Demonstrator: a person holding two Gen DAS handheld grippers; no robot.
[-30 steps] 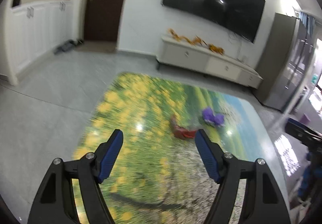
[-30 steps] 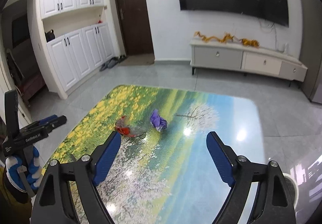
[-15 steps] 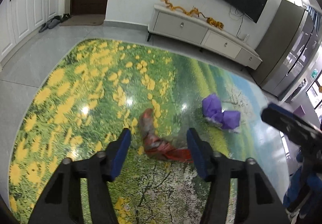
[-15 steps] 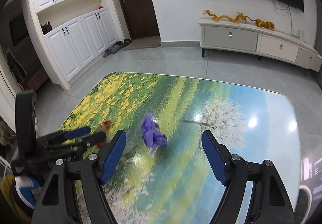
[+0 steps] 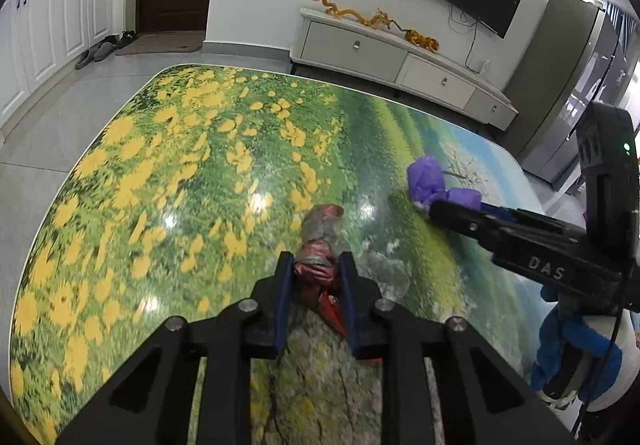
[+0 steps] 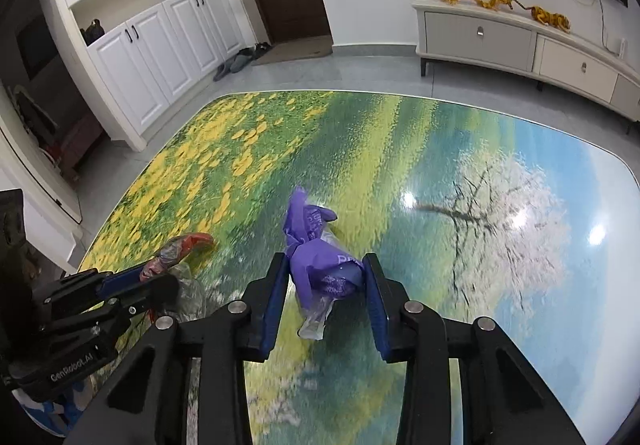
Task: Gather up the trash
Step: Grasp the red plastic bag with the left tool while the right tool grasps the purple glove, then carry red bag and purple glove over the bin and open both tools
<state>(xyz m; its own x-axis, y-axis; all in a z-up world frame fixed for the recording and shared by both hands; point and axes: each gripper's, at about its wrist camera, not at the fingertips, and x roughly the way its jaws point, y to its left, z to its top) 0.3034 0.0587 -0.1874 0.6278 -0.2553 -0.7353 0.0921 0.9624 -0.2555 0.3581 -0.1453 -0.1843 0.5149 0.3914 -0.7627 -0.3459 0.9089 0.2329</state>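
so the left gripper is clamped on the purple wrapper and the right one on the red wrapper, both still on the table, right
Swapped. The left gripper is clamped on the red wrapper, per the left wrist view; the right gripper pinches the purple wrapper, per the right wrist view. Both lie on the table.

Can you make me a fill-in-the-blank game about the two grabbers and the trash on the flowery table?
1. The left gripper is squeezing a crumpled wrapper coloured ____ and silver.
2. The right gripper has its blue fingers on each side of a crumpled ____ plastic wrapper.
3. Both pieces of trash lie on a glossy table printed with yellow ____.
4. On the wall behind the table hangs a big black ____.

Missing words: red; purple; flowers; TV
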